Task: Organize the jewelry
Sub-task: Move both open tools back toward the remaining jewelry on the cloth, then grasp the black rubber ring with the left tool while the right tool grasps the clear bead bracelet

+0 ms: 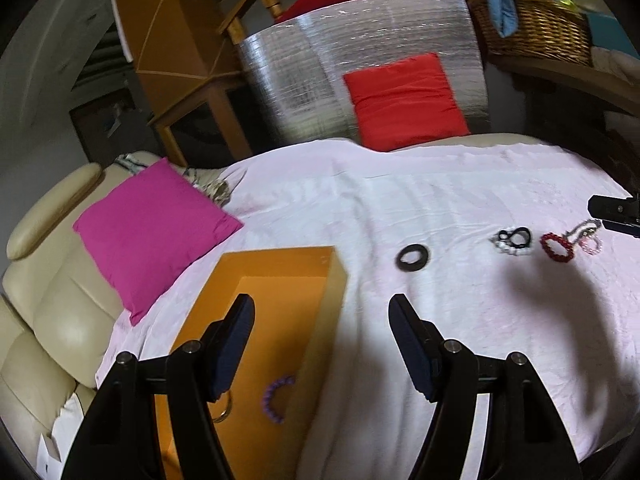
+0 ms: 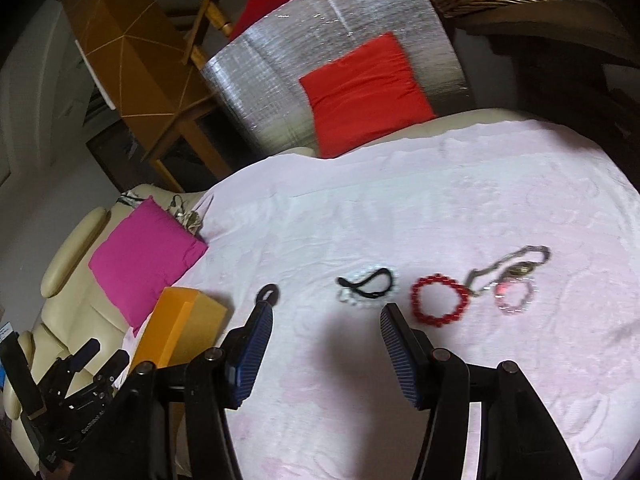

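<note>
An orange box (image 1: 280, 280) lies open on the pale pink cloth (image 1: 400, 200). Inside it are a purple bead bracelet (image 1: 276, 396) and a gold ring (image 1: 224, 408). My left gripper (image 1: 322, 308) is open and empty above the box's right edge. On the cloth lie a black ring (image 1: 413, 257), a white bead bracelet with a black band (image 1: 514, 240), a red bead bracelet (image 1: 557, 246), a pink bracelet (image 1: 592, 243) and a chain (image 1: 586, 227). My right gripper (image 2: 326, 314) is open and empty, just short of the black-and-white bracelet (image 2: 366, 284) and red bracelet (image 2: 439, 299).
A magenta cushion (image 1: 154, 232) lies on the cream sofa (image 1: 52, 300) at the left. A red cushion (image 1: 404, 100) leans on a silver foil panel (image 1: 340, 60) behind. A wicker basket (image 1: 536, 28) stands at the back right. The left gripper shows in the right wrist view (image 2: 80, 364).
</note>
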A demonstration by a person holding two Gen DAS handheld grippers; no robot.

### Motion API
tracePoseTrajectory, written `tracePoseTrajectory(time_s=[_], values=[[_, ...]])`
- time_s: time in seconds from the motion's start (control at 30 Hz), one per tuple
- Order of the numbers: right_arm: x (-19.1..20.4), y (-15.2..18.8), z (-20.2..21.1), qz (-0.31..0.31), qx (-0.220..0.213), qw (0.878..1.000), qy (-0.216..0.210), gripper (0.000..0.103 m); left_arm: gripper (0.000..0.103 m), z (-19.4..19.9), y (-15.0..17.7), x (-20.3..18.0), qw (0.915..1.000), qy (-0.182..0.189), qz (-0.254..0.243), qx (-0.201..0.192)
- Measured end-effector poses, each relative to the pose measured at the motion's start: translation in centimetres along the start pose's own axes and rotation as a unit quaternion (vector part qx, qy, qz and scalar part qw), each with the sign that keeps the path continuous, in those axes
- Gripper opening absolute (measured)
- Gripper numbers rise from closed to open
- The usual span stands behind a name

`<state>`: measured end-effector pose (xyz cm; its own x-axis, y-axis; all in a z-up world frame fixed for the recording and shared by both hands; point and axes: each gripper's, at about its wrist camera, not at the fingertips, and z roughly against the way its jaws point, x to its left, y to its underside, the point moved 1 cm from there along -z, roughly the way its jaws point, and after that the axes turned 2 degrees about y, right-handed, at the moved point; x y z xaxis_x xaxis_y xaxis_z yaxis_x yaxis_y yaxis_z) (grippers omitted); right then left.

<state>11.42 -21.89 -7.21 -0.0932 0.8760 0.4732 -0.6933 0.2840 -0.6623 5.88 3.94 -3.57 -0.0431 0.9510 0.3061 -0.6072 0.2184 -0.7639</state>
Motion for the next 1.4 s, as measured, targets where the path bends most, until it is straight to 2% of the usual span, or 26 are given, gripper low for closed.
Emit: tracePoseTrajectory(time_s=[0.53, 0.93, 1.03, 1.17, 1.23, 1.4], values=[[-8.0, 0.0, 3.8, -0.039, -0.001, 0.998, 0.043, 0.061, 0.071, 0.8, -1.7, -7.9, 0.9978, 0.033, -0.056, -0.009], [-12.5, 0.0, 4.2, -0.064, 0.008, 0.994, 0.087, 0.060, 0.071, -1.8, -2.8, -12.3, 0.9949, 0.060, -0.080, -0.004], [-13.5, -0.2, 3.7, -0.076, 0.013, 0.992, 0.095, 0.060, 0.071, -4.4, -3.0, -13.6, 0.9937, 0.076, -0.081, 0.015], [-14.8, -0.5, 2.6, -0.093, 0.025, 0.990, 0.100, 0.060, 0.071, -8.8, -3.1, -15.1, 0.9864, 0.139, -0.064, 0.060], [-15.3, -0.6, 1.9, -0.102, 0.032, 0.989, 0.099, 0.060, 0.071, -9.9, -3.1, -15.7, 0.9814, 0.170, -0.053, 0.071], [-15.4, -0.8, -0.3, -0.096, 0.054, 0.989, 0.098, 0.059, 0.071, -11.4, -3.4, -16.4, 0.9737, 0.212, -0.029, 0.078]])
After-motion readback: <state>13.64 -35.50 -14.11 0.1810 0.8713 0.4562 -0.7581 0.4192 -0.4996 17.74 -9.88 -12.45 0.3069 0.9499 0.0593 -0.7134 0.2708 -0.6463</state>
